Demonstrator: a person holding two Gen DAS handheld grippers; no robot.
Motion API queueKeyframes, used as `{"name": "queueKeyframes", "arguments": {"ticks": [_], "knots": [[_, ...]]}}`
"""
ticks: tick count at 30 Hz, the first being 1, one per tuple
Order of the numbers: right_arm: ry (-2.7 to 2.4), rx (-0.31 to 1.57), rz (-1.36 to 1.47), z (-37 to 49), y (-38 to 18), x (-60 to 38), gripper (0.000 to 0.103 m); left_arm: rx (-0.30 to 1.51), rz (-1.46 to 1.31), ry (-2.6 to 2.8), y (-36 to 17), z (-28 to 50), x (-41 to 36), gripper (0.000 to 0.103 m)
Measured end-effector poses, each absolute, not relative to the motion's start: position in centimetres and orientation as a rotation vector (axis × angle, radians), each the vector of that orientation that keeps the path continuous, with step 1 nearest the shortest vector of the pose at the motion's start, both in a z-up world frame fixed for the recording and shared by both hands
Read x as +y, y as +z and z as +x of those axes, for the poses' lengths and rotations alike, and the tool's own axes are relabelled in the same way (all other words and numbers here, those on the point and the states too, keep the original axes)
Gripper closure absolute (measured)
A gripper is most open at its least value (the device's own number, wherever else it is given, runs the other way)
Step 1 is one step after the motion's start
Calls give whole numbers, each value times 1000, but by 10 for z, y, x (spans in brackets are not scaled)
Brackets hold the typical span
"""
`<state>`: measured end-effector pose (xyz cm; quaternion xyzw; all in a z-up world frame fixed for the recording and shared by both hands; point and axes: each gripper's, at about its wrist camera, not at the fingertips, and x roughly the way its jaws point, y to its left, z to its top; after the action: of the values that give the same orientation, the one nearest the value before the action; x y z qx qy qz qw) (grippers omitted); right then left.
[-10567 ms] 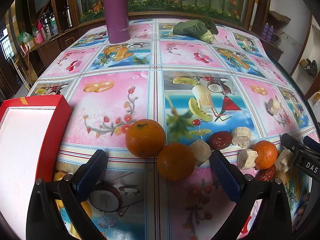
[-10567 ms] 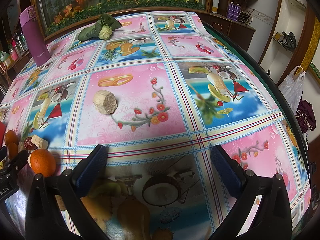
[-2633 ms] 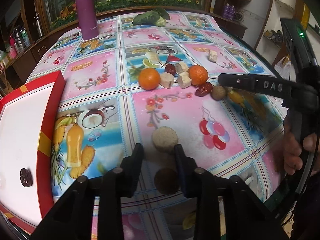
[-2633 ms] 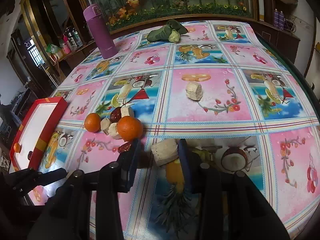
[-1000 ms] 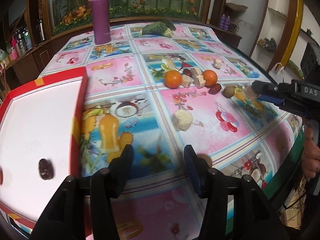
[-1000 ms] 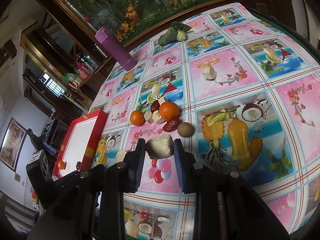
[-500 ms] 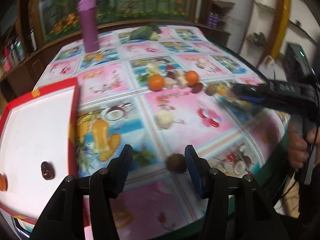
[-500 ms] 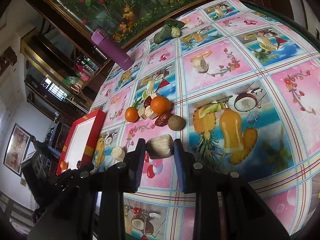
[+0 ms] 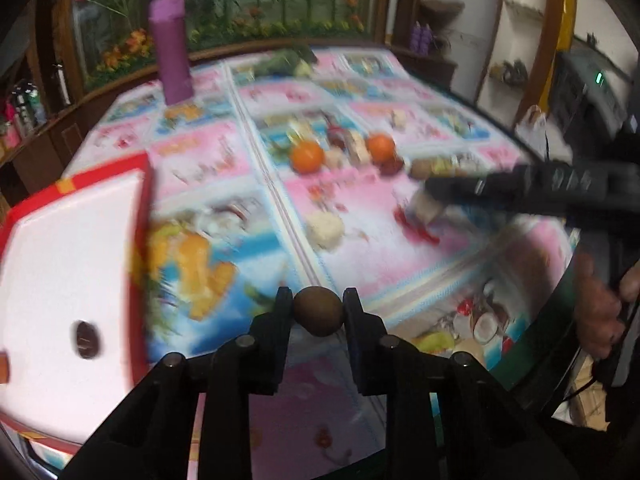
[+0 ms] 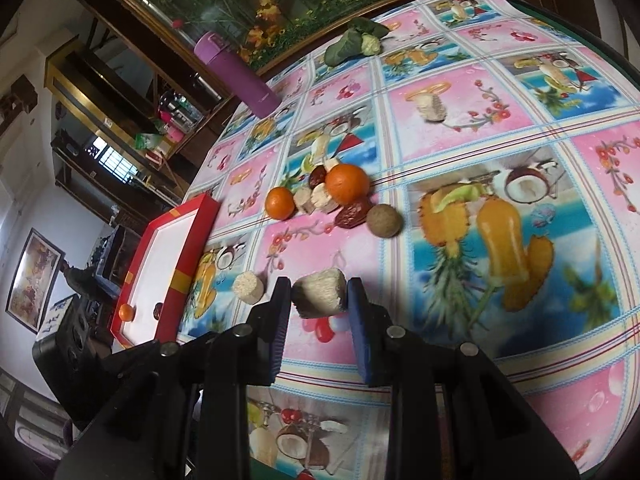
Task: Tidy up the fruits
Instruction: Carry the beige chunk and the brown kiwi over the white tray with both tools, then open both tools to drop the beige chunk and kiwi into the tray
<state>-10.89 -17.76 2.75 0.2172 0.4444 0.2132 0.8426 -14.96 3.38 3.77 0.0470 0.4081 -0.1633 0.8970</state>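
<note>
My left gripper (image 9: 319, 312) has a small brown round fruit (image 9: 319, 311) between its jaws, which are closing; both pads touch it, near the table's front edge. To its left lies the red tray (image 9: 60, 260) with a dark date (image 9: 87, 339) in it. My right gripper (image 10: 319, 300) is shut on a pale cut chunk (image 10: 320, 298), held just above the tablecloth. Beyond it lie two oranges (image 10: 347, 184) (image 10: 281, 202), pale chunks, dates and another brown round fruit (image 10: 384, 221). The left wrist view is blurred.
A loose pale chunk (image 10: 249, 287) lies by the red tray (image 10: 160, 248), another chunk (image 10: 432, 108) farther back. A purple flask (image 10: 236, 76) and leafy greens (image 10: 352, 46) stand at the far side. A person's hand (image 9: 600, 316) is at the table's right edge.
The left gripper's jaws have come together on the brown round fruit that lay between them. The right gripper, still holding its chunk, has sunk slightly toward the cloth.
</note>
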Motion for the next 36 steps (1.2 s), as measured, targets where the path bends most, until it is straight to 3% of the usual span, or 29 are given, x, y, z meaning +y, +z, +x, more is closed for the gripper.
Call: {"name": "queueKeyframes", "arguments": {"ticks": [8,16,24,31,36], "knots": [[571,928,317,-101,55,-102,72,694,-26,-52,85,-157,135,78],[722,910,253,-71,71,16,72,747,-110,219,66,-142,237,78],[746,978,131,-47,48,115,72,836,-123,249,38,-127,253,78],[681,1042,75,-38,27,133,72,870,-118,293,31,-123,258,77],[672,1088,52,-36,23,131,68,861,-103,311,36,-129,251,63]]}}
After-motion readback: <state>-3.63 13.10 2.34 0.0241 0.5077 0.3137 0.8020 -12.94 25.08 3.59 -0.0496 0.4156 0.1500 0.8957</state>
